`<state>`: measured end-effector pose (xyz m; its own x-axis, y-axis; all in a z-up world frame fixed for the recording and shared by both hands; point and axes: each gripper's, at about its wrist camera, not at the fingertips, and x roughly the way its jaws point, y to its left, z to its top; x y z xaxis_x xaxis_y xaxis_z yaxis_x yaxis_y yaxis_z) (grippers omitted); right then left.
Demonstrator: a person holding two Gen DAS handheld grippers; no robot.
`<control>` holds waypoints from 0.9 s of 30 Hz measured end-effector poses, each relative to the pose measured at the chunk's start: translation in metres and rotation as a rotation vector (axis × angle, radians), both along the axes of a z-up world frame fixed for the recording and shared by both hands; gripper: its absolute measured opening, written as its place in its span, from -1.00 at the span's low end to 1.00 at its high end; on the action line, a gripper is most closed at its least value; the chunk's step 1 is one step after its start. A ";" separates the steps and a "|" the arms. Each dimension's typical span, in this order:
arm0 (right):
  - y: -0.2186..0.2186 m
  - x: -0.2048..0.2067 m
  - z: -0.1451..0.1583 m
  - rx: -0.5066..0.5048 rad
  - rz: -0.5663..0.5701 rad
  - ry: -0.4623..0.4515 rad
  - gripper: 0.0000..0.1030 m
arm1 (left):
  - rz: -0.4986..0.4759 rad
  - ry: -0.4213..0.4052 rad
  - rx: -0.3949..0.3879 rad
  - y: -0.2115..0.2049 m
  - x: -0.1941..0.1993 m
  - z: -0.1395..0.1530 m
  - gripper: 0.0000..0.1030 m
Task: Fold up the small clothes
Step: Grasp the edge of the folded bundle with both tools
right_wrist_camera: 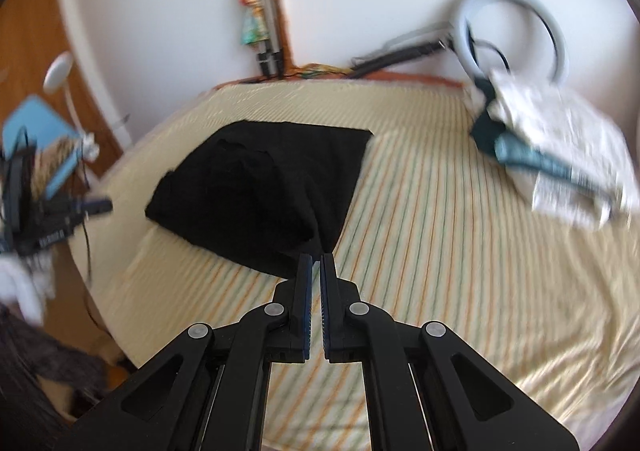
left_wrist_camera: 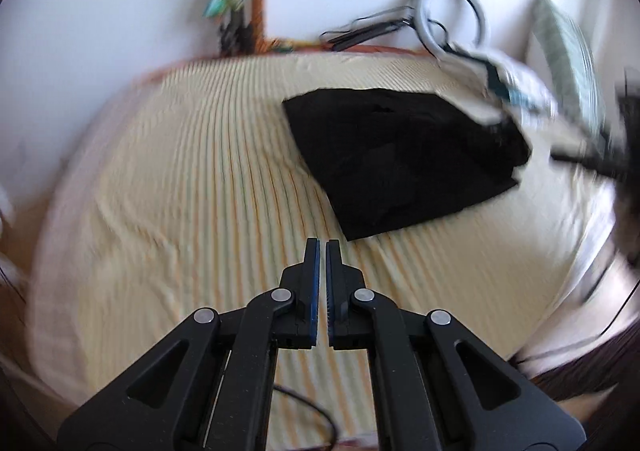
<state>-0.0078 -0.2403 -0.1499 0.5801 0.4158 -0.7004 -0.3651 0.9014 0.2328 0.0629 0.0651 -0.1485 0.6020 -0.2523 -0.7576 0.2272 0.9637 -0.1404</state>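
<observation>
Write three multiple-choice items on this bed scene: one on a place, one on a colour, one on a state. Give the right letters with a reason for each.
1. Where does the black garment lie?
A. on the striped bedsheet
B. on the floor
C. on the wall

2. What colour is the ring light leaning at the wall?
A. red
B. white
C. black

3. How do the left gripper jaws stand?
A. wide open
B. clamped on a white cloth
C. near shut, with nothing between them

Answers:
1 A, the garment rests flat on the sheet.
2 B, its hoop shows white against the wall.
3 C, the blue pads stand almost together over bare sheet.
</observation>
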 end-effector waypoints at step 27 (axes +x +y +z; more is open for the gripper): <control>0.002 0.048 -0.035 0.356 -0.211 0.348 -0.96 | 0.087 0.202 -0.190 -0.028 0.060 -0.025 -0.94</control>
<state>0.0398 -0.2387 -0.1845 0.4353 0.5618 -0.7034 -0.0311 0.7903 0.6120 0.1232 0.0375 -0.1738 0.4696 -0.3553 -0.8082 0.0936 0.9303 -0.3546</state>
